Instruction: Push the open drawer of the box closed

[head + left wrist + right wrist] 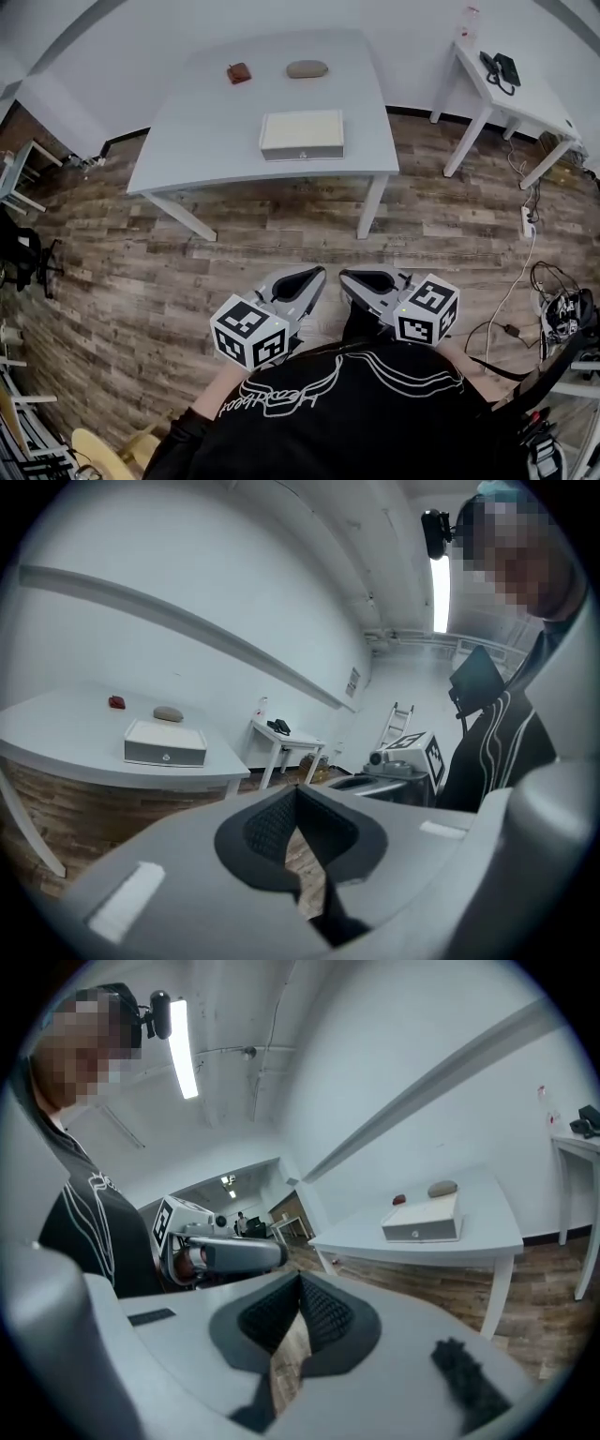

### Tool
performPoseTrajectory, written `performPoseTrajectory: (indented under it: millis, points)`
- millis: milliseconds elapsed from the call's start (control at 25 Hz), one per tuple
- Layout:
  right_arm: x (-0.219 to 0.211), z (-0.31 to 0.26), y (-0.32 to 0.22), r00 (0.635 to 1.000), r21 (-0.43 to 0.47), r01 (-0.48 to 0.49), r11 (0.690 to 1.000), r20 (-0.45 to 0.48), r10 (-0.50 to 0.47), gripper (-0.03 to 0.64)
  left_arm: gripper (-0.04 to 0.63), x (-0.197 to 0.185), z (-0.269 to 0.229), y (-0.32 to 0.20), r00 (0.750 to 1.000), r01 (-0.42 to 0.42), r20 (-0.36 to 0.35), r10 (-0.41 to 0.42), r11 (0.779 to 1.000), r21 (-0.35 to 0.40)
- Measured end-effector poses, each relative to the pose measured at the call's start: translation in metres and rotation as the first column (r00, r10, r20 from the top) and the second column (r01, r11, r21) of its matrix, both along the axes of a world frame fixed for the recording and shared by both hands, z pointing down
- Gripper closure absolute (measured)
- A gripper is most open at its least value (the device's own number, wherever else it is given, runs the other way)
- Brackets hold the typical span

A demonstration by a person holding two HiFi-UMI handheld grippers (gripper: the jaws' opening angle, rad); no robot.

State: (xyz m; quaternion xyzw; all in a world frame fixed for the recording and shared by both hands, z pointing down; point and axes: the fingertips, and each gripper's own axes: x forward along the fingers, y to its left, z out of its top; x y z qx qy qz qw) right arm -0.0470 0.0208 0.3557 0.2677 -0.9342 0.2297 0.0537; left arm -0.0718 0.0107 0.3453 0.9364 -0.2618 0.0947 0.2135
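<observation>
The box [301,132] is a flat, rectangular case with a pale cream top and a grey front panel. It sits near the front edge of a smooth, matt grey table [206,141], well apart from both tools. Its 1 drawer front [165,756] carries a small round knob and faces the person. From here it looks level with the body of the box, and nothing of the inside shows. Behind the box, toward the wall, lie 2 small things: a reddish-brown lump [239,73] and a smooth grey oval like a pebble [307,68]. They lie apart from each other and from the box.

The left gripper [306,275] and the right gripper [359,278] are held low and side by side, close to the person's black printed shirt [347,403], above a floor [281,225] of rough-grained wood planks. Each is a moulded grey plastic shell with dark, ribbed pads [267,832]. In the left gripper view the 2 pads meet at their tips with nothing between them. The right gripper view shows the same: jaws together and empty.

A 2nd table [539,108], white with slim legs, stands off to the right with a black handset [500,70] on it
</observation>
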Motion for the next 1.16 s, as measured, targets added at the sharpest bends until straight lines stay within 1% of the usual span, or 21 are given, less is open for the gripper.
performPoseTrajectory:
  millis: [160,240,400,680,800,920,1160]
  points:
    - [-0.006,-0.009,0.018,1.000,0.038,0.003,0.999,-0.006,-0.003,0.609,0.589,-0.007,-0.002,0.019,1.000,0.001,-0.014,-0.001,1.000,0.001]
    - [-0.009,-0.009,0.023,1.000,0.044,0.005,0.999,-0.015,-0.004,0.609,0.589,-0.010,-0.001,0.023,1.000,0.008,-0.024,-0.008,1.000,-0.003]
    - [-0.014,-0.006,0.029,1.000,0.018,-0.001,1.000,-0.008,0.001,0.609,0.589,-0.017,0.002,0.031,0.999,0.013,-0.030,-0.013,1.000,-0.014]
    - [-0.031,-0.006,0.038,0.999,0.021,0.020,1.000,-0.039,-0.019,0.609,0.589,-0.031,0.007,0.037,0.998,0.014,-0.056,-0.018,0.998,-0.061]
    - [-0.030,-0.003,0.041,0.999,0.006,0.013,1.000,-0.041,-0.012,0.609,0.589,-0.031,0.005,0.039,0.996,0.011,-0.084,-0.017,0.997,-0.076]
    - [-0.031,-0.004,0.041,0.999,0.002,0.011,1.000,-0.045,-0.011,0.609,0.589,-0.032,0.001,0.038,0.995,0.012,-0.098,-0.019,0.997,-0.071]
    - [-0.028,-0.019,0.045,0.999,0.030,0.012,0.999,-0.050,-0.010,0.609,0.589,-0.028,-0.010,0.044,0.994,0.003,-0.107,-0.009,0.999,-0.048]
